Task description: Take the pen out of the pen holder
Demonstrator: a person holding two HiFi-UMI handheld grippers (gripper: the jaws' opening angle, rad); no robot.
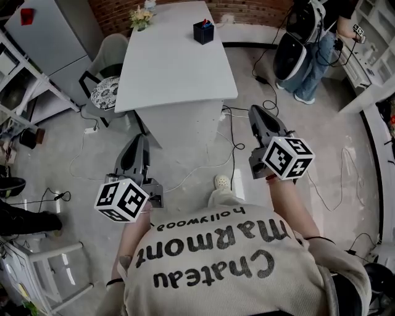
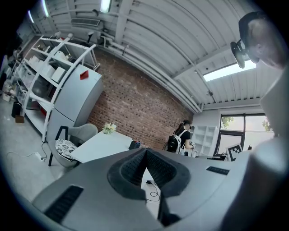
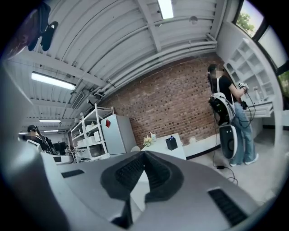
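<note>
Near the red brick wall (image 1: 247, 9) stood a long white table (image 1: 173, 68). At its far end sat the small dark square pen holder (image 1: 203, 34), with pen tops (image 1: 207, 23) just showing above its rim. Well short of it, the left gripper (image 2: 145, 151) and right gripper (image 3: 143, 154) were each pressed together on nothing. A pen would likely be light, stiff and slick, so the exposed upper shaft was the best place to pinch.

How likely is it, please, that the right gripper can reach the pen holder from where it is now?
Probably not: the right gripper hangs over the floor short of the table, jaws shut, and the pen holder stands at the table's far end. Nothing blocks the path.
</note>
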